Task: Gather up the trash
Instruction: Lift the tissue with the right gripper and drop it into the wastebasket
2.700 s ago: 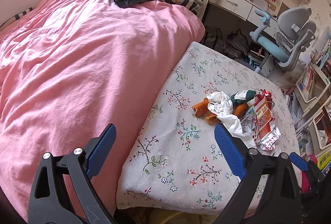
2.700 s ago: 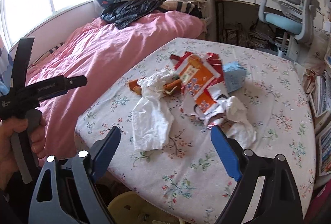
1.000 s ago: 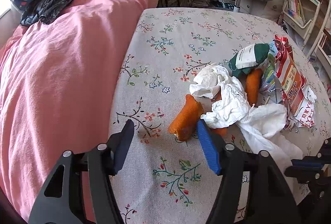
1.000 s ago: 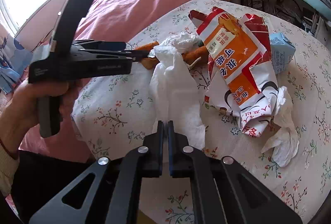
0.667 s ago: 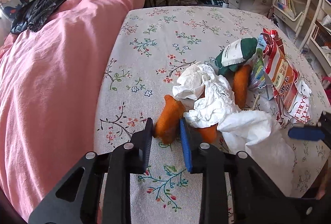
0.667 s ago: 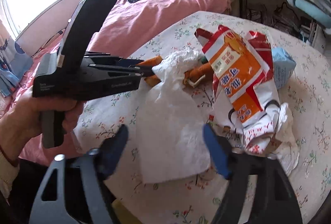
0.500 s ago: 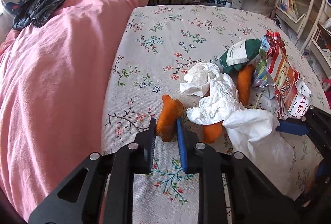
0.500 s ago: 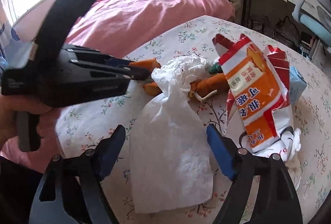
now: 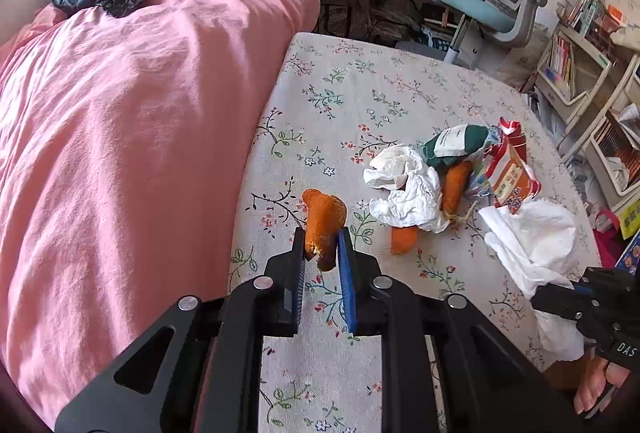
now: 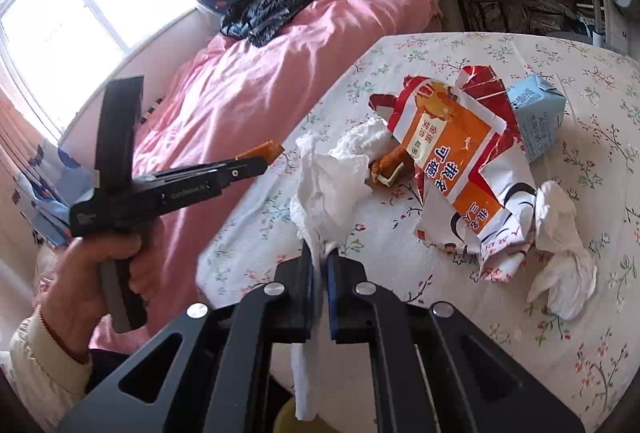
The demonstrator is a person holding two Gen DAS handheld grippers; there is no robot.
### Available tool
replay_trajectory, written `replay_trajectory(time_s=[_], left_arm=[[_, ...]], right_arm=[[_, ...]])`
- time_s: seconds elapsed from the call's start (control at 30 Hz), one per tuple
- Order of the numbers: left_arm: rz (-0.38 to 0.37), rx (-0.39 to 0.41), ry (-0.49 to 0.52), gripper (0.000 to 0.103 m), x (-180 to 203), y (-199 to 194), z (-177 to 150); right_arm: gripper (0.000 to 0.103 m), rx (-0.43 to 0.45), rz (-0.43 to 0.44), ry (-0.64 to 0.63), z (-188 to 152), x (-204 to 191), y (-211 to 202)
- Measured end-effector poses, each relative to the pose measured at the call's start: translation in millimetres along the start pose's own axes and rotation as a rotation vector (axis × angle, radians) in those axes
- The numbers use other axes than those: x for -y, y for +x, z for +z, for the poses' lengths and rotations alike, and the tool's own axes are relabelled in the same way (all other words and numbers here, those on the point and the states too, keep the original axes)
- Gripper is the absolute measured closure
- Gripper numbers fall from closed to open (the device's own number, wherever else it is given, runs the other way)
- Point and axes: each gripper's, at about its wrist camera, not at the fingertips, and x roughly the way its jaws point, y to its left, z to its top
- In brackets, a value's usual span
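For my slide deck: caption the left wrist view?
Left gripper pinches an orange peel above the floral tablecloth, remaining trash alongside.

The worktop wears a pale cloth with small flowers and green twigs. The peel is orange, the tissue white, the snack bag orange, red and white, the carton light blue. The bed cover is pink.

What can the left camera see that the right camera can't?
Only the left wrist view shows the green packet and the bookshelves. Only the right wrist view shows the window and the blue carton. Both show the orange peel in the left gripper, the tissue in the right gripper, and the pink bed.
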Motion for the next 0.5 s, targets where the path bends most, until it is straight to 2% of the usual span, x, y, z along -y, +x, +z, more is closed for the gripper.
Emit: replay_trajectory(time_s=[0.2,0.5], left_arm=[[-0.045,0.075,-0.023,0.088,8,-32,-14],[-0.035,0.164,0.008,0.088,34,-78,-48]], right_arm=[[0.097,0.056,0.050,0.033,-19,-12,-32],[0.096,0.125,0.048,0.080,-40,-9,-55]])
